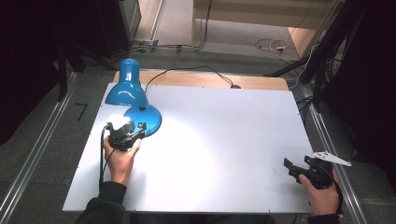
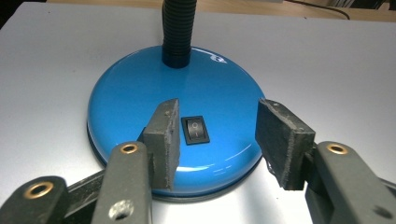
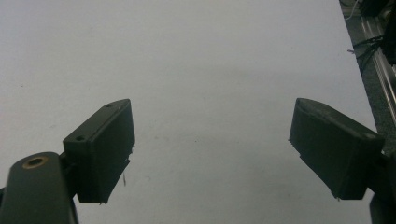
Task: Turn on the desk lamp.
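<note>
A blue desk lamp stands at the table's far left, its shade [image 1: 125, 88] lit and throwing a bright patch on the white table [image 1: 224, 140]. My left gripper [image 1: 128, 125] is held at the near side of the lamp's round base [image 1: 150, 119]. In the left gripper view this gripper [image 2: 219, 111] is open above the blue base [image 2: 140, 98]. The black rocker switch [image 2: 195, 129] lies between the pads, closer to the left pad [image 2: 163, 140], and neither pad presses on it. The black flexible neck [image 2: 177, 32] rises behind. My right gripper [image 1: 296, 163] [image 3: 211, 106] is open over bare table at the near right.
The lamp's black cable [image 1: 187, 70] runs over the wooden back edge of the table. Metal rails [image 1: 37, 149] flank both sides. Dark equipment and loose cables lie on the floor beyond [image 1: 271, 45].
</note>
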Available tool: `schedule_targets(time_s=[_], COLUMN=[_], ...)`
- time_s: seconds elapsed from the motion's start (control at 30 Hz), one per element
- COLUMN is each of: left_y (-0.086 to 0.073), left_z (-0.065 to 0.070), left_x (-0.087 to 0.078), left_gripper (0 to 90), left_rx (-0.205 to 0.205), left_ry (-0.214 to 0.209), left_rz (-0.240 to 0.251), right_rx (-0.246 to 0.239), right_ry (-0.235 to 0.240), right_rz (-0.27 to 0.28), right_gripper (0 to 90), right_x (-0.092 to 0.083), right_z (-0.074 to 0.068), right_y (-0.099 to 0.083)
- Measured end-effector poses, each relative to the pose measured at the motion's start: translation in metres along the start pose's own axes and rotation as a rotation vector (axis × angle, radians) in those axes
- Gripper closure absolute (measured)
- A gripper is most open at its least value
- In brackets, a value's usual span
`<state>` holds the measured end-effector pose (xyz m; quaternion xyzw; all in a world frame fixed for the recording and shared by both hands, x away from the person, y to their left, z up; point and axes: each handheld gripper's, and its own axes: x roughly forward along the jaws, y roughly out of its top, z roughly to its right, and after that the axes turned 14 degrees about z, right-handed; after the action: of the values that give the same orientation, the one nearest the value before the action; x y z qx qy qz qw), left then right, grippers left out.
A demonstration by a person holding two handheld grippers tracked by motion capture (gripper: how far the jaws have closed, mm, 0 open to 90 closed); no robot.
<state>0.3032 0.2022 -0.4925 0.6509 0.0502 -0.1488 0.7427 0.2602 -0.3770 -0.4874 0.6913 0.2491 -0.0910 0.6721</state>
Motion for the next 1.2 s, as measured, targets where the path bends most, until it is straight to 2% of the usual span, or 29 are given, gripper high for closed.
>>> schedule_targets(time_s=[0.23,0.47,0.83,0.97,1.2], left_y=[-0.001,-0.004,-0.004,-0.005,-0.007], left_z=[0.002,0.002,0.001,0.002,0.004], left_x=[-0.011,-0.018,-0.032,-0.037,-0.051], left_gripper=[40.9,37.1,34.2,33.9,32.5], left_rx=[0.015,0.011,0.01,0.005,0.026], left_ry=[0.0,0.0,0.014,0.003,0.009], left_rz=[-0.001,-0.003,0.002,-0.001,0.002], right_rx=[-0.001,0.001,0.0,0.002,0.003], right_ry=[0.002,0.001,-0.001,-0.003,-0.002], right_rz=[0.002,0.001,0.002,0.002,0.002], right_gripper=[12.9,12.9,12.9,12.9,12.9], right_x=[0.0,0.0,0.0,-0.001,-0.001], right_z=[0.0,0.0,0.001,0.002,0.002], right_y=[0.0,0.0,0.0,0.0,0.0])
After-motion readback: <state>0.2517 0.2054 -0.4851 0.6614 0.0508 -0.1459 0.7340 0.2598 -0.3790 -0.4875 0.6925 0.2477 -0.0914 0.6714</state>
